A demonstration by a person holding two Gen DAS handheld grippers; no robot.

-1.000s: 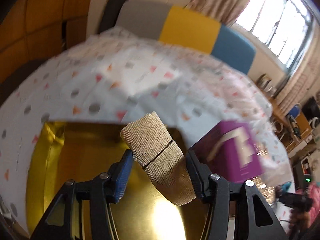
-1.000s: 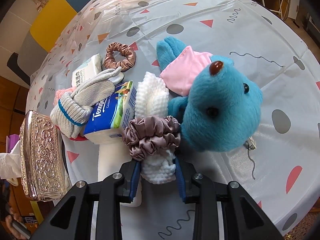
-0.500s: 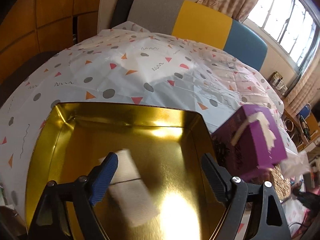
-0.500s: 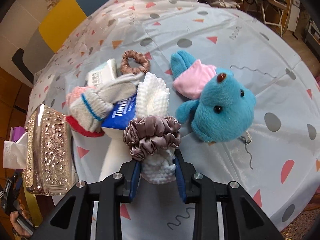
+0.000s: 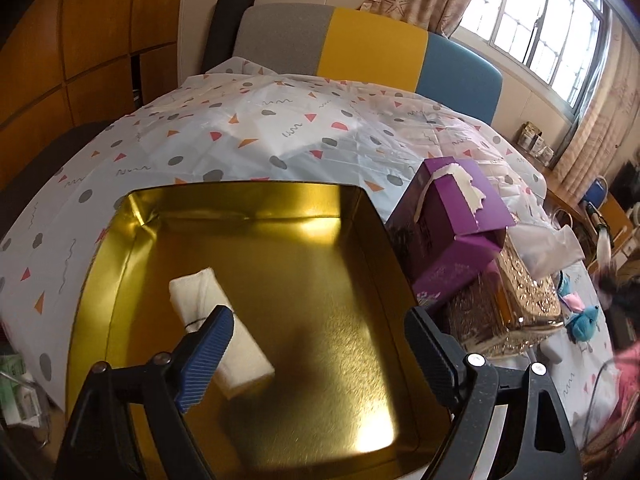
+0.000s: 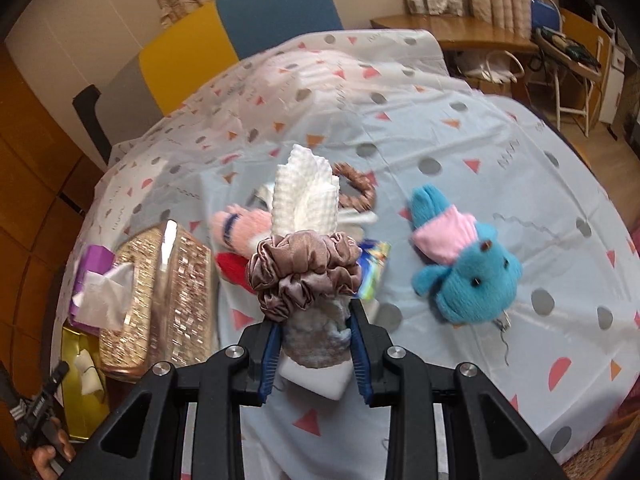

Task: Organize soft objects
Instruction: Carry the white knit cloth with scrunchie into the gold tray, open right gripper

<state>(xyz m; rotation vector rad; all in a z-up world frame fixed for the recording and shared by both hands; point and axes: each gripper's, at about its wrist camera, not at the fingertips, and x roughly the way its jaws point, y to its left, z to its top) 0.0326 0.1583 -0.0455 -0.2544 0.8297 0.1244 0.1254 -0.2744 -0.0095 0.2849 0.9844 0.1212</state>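
Observation:
A beige bandage roll lies loose on the floor of the gold tin tray, left of centre. My left gripper hangs open above the tray with nothing between its fingers. My right gripper is shut on a white knitted cloth ringed by a mauve satin scrunchie, held up off the table. Below it lie a pink glove, a tissue pack and a brown scrunchie. A blue plush toy lies to the right.
A purple tissue box leans on an ornate gold box just right of the tray. A white block lies on the patterned tablecloth under my right gripper. A grey, yellow and blue bench back stands behind the table.
My left gripper opened and the bandage roll dropped into the gold tray. My right gripper rose with the white cloth and scrunchie, away from the pile and the plush toy.

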